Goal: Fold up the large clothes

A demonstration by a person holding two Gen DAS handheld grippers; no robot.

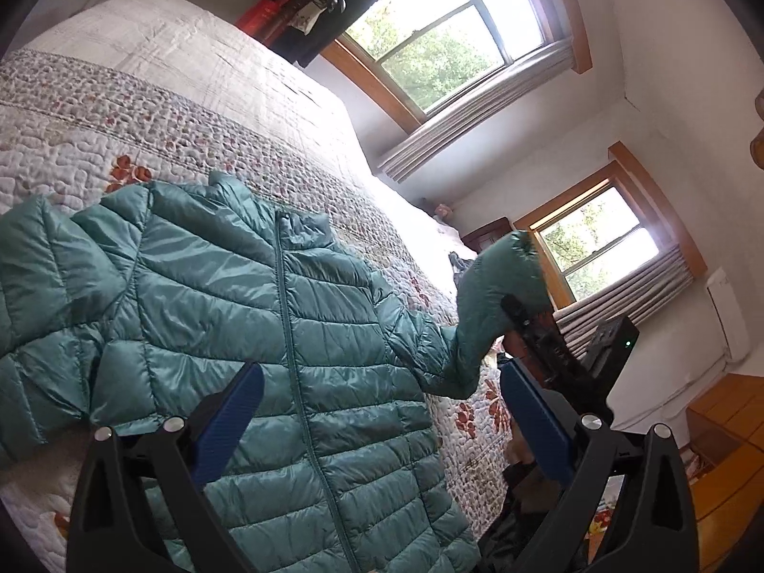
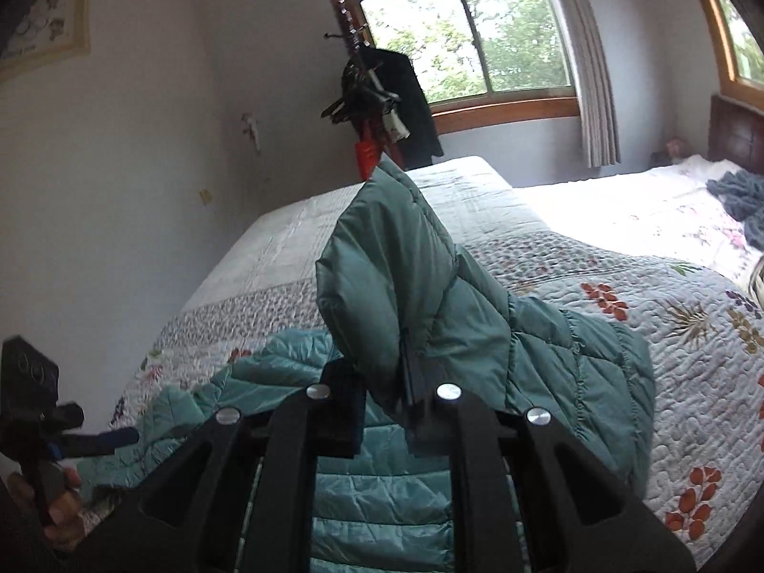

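Your right tool point(image 2: 382, 410) is clenched on the sleeve point(image 2: 396, 262) of the teal quilted puffer jacket point(image 1: 248, 315), lifted above the floral quilted bed point(image 1: 143, 95). The jacket's body lies to its left, zipper running lengthwise, beneath your released left tool point(image 1: 382, 420).

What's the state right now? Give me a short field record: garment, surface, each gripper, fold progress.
garment: teal puffer jacket, zipped, front up, body flat
surface: quilted floral bedspread on a bed
left gripper: open, over the jacket's lower front, holding nothing
right gripper: shut on one sleeve, lifted off the bed
other sleeve: lies spread out on the bedspread
fold progress: no fold laid yet; the raised sleeve seems ready to go across the chest
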